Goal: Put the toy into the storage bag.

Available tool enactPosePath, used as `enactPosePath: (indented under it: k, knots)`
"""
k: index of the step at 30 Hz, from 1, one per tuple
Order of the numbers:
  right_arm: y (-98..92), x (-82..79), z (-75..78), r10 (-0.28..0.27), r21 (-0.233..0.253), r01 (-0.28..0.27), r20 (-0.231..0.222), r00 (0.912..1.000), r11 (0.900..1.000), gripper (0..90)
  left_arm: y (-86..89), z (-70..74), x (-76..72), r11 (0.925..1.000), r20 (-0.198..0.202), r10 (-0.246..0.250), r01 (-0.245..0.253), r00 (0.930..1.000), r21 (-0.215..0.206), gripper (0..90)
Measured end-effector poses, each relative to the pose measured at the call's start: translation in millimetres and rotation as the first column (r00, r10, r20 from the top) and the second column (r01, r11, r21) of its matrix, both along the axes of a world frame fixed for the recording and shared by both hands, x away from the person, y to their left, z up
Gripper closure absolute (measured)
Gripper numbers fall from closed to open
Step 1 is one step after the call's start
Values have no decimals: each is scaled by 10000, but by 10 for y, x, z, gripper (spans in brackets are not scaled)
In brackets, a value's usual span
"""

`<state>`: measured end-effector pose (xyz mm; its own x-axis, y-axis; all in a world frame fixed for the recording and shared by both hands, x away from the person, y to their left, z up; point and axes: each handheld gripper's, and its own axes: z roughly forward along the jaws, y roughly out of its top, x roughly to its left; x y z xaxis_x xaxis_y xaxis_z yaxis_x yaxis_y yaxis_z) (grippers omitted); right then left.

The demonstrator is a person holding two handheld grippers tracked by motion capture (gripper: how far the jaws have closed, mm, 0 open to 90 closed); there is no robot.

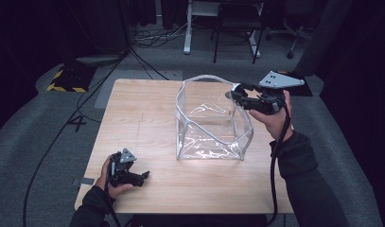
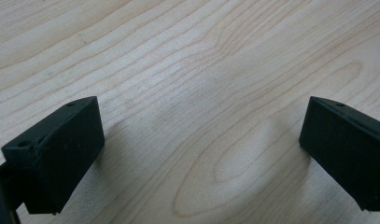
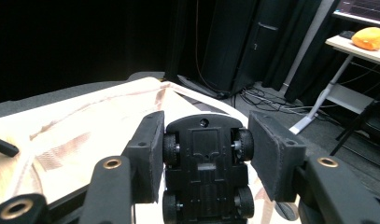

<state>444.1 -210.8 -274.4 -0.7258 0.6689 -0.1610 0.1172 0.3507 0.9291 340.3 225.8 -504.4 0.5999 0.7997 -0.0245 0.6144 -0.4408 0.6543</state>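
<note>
A black toy car (image 3: 205,163), underside up, is clamped in the right claw (image 1: 238,91) at the clear bag's (image 1: 211,123) one-o'clock rim. The left claw (image 1: 142,177) is held agape, empty, at the bench's (image 1: 143,118) seven o'clock.

The toy car (image 3: 205,163) shows just its black underside in the right gripper view, so its top is hidden, and its back end is cut off at the bottom edge. In the high view it is too small to make out (a dark speck by the bag (image 1: 211,123)).
</note>
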Motion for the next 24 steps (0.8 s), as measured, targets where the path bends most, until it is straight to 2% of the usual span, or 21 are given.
enactPosePath:
  k: [13,21,24]
  knots:
    - [220,28,-71,312,-377,-320,-219,9993,9988,485,-1,-2,1,10000,69,30,-30,10000,20,2]
    - [362,60,-113,261,-641,-287,-410,9988,9975,485,3,2,2,10000,122,29,-30,9999,84,2]
    - [398,70,-125,179,-786,-217,-488,9986,9967,485,-4,-4,-1,10000,28,20,-20,10000,-34,2]
